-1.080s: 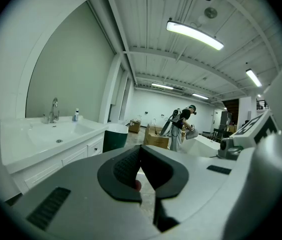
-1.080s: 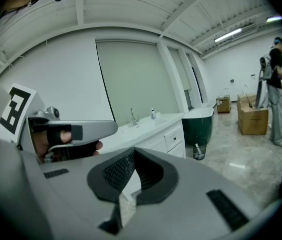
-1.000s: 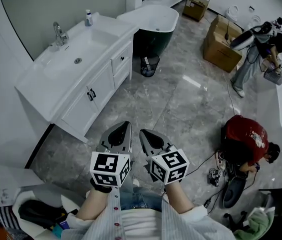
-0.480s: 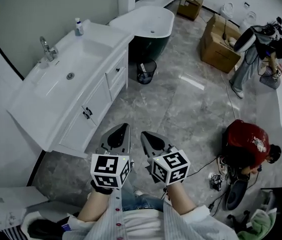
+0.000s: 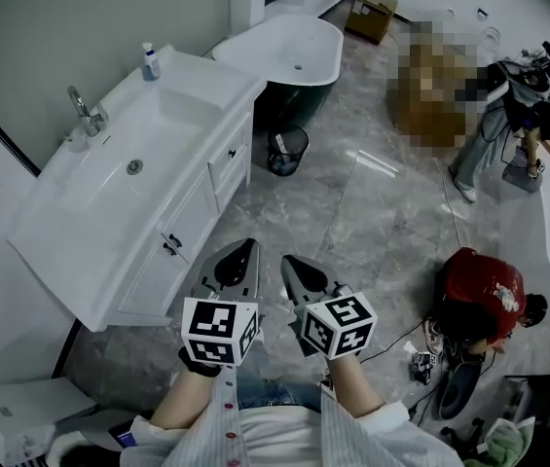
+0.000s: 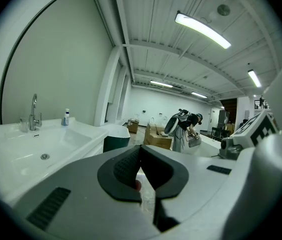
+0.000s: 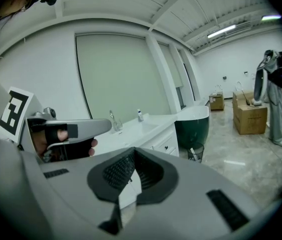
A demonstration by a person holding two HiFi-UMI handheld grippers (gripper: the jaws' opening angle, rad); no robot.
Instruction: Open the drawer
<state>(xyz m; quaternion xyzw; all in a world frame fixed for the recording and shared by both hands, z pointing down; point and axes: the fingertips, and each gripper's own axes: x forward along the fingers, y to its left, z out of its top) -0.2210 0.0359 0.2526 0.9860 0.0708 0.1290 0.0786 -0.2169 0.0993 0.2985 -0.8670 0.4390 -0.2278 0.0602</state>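
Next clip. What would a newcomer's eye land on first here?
The left gripper and right gripper, both shut and empty, are held side by side low at centre over the grey floor. To their left stands the white vanity, its drawer shut; a person in red crouches at right.

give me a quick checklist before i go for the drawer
1. Drawer located: ok, the drawer is at the vanity end nearest the bathtub.
2. Drawer shut: ok, its front looks flush.
3. Left gripper empty: ok, jaws together on nothing.
4. Right gripper empty: ok, same.
5. Jaws apart for the knob: not ok, both shut.
6. Gripper at drawer: not ok, both are held well short of the vanity; a wastebasket stands near that end.
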